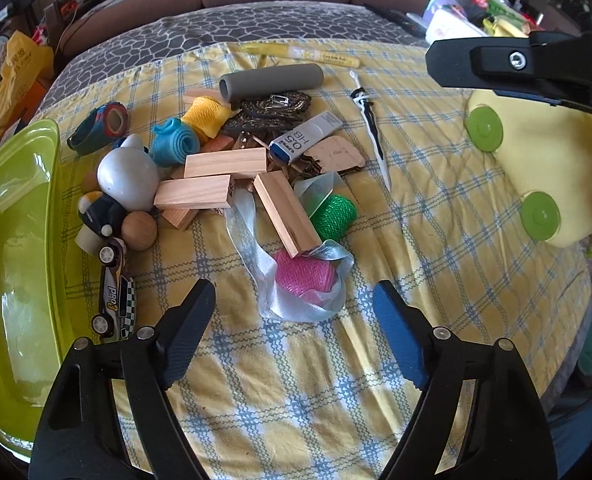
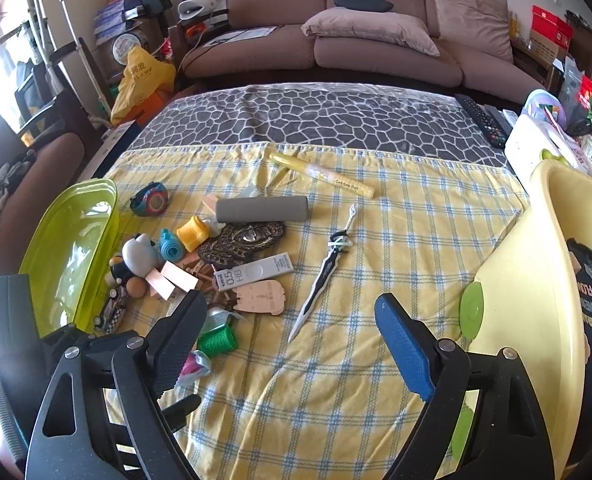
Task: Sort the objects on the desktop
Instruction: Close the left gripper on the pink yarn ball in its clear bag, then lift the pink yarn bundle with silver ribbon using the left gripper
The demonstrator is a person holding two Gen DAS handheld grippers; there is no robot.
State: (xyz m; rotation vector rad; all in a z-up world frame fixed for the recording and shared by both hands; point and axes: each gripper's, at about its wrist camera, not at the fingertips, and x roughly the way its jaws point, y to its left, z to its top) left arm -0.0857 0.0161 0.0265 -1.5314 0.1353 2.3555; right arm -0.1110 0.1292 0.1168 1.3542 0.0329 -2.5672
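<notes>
Left gripper (image 1: 293, 300) jaws apart w/ nothing between, over pink spool (image 1: 304, 276), prob. to grab; right gripper (image 2: 289, 322) apart too.

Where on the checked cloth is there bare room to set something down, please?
Free: the checked cloth between the toy sword and the yellow basin, and the near strip in front of the pink spool. Also bare: the grey patterned cover behind. Crowded: the heap beside the green tray, around the wooden blocks.
</notes>
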